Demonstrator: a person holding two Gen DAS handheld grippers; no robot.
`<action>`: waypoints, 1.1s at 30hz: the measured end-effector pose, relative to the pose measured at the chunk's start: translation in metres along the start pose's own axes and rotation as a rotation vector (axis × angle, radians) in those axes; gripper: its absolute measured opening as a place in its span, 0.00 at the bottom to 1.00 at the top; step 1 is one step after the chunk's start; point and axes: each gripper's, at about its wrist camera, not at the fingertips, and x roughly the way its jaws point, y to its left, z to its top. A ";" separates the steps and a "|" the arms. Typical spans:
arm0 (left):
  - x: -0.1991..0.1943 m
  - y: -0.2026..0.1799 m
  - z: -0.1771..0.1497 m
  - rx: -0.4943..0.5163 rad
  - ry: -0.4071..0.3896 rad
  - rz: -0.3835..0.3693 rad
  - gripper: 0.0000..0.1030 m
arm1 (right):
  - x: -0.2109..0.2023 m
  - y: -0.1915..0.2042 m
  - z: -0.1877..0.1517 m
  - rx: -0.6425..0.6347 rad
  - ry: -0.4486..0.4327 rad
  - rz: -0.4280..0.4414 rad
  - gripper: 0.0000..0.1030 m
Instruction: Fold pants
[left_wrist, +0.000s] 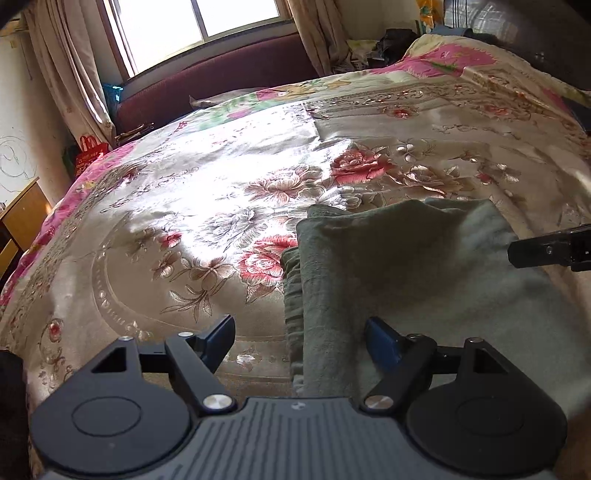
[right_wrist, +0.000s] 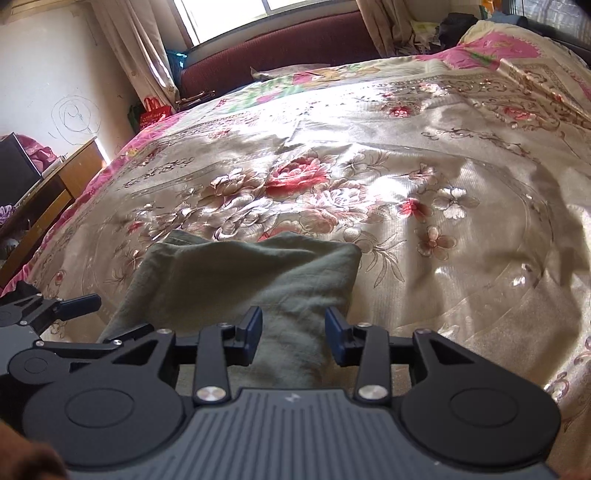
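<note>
Home bedroom, floral bedspread (left_wrist: 207, 206), curtained window (left_wrist: 199, 22)

We see from two cameras, one on each gripper, both low and close over the bed (left_wrist: 184, 206). Both face the same way, across the bed toward the window (left_wrist: 207, 18) and the dark red headboard (left_wrist: 221, 81).

The left camera looks past the left gripper (left_wrist: 299, 332) and sits near the left edge of the green pants (left_wrist: 406, 266). The right gripper (left_wrist: 546, 247) pokes in at its right side.

The right camera looks past the right gripper (right_wrist: 293, 328), with the pants (right_wrist: 240, 273) close in front and the left gripper (right_wrist: 74, 306) at its left side.

Both views share the pants, the flowered bed, the window and the curtains (left_wrist: 74, 74).
</note>
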 end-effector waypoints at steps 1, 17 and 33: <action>0.000 -0.002 -0.003 0.007 0.013 0.003 0.89 | 0.002 0.000 -0.004 0.000 0.020 -0.011 0.38; -0.054 -0.009 -0.039 0.012 -0.023 0.036 0.89 | -0.054 0.023 -0.042 -0.041 -0.001 -0.043 0.38; -0.086 -0.030 -0.064 -0.043 -0.049 -0.031 1.00 | -0.087 0.051 -0.092 -0.086 0.023 -0.001 0.38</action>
